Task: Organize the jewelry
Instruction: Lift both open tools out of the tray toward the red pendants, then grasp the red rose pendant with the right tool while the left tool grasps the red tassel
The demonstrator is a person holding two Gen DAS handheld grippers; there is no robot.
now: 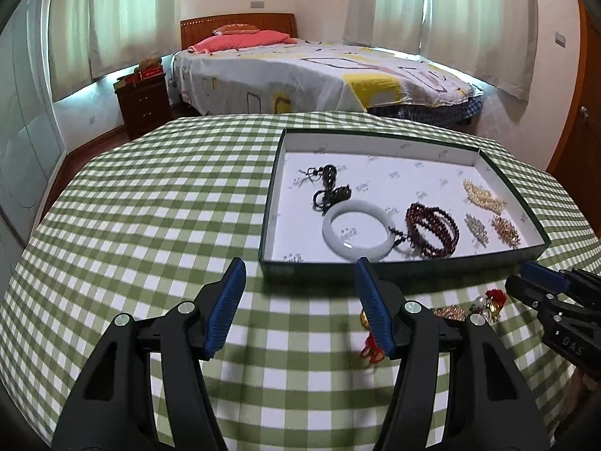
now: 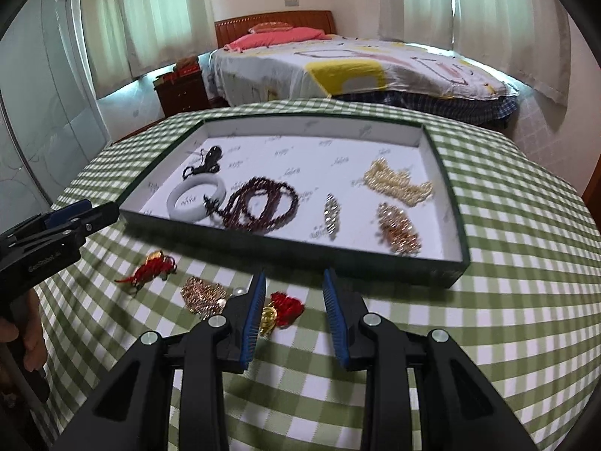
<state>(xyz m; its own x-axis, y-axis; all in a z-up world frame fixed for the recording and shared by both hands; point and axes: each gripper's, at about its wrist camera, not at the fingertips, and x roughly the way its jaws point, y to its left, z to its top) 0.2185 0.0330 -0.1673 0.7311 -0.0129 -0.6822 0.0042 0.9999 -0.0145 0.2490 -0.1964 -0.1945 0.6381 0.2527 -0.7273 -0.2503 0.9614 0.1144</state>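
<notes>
Red tassel charm point(image 2: 286, 308) between right gripper's point(image 2: 295, 314) released jaws, untouched.

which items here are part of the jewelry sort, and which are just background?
Job:
- box tray, holding white bangle, dark red bead strand, black cord piece, pearl cluster, silver clip, gold clip
- loose on the tablecloth: red tassel charm, gold chain pile, red-and-gold charm

Background:
- bed, nightstand, curtains

White bangle point(image 1: 358, 232) in tray point(image 1: 405, 267); left gripper point(image 1: 298, 293) empty.
</notes>
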